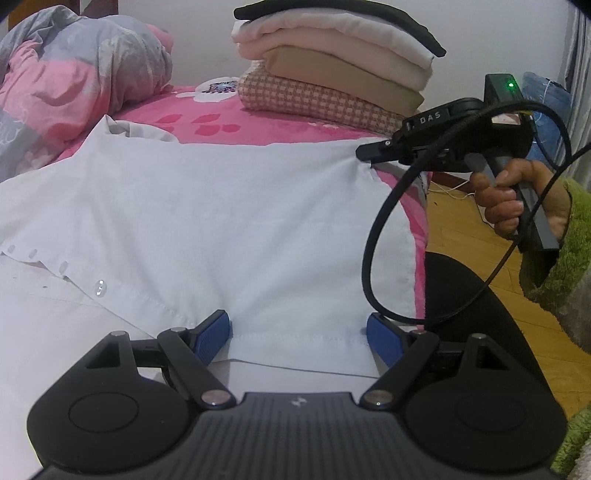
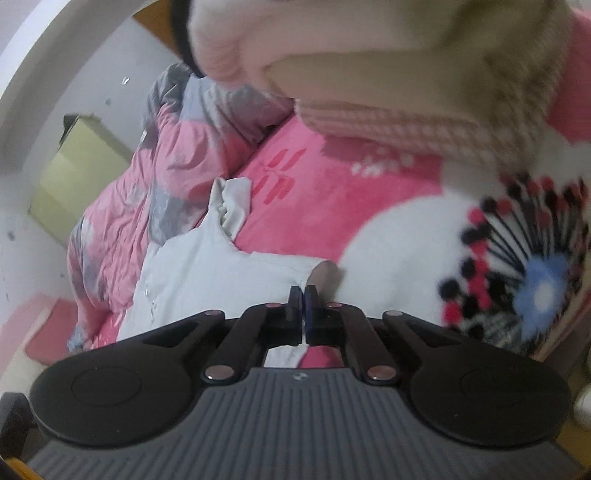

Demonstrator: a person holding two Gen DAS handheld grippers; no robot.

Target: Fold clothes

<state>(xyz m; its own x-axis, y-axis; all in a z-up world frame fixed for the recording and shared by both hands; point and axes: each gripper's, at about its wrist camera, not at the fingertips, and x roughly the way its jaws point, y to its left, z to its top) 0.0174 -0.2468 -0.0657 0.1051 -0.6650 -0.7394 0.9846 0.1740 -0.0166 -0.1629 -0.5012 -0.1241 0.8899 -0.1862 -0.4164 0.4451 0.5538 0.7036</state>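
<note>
Right tongs [image 2: 303, 295] pinch the white shirt [image 1: 221, 206] corner thinly (left tongs [image 1: 299, 332] spread); a tug could slip it.

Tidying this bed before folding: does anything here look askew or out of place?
The stack of folded clothes leans, its black top piece overhanging the side. The white shirt lies spread flat, one edge draping off the bed, right gripper pinching its corner.
</note>
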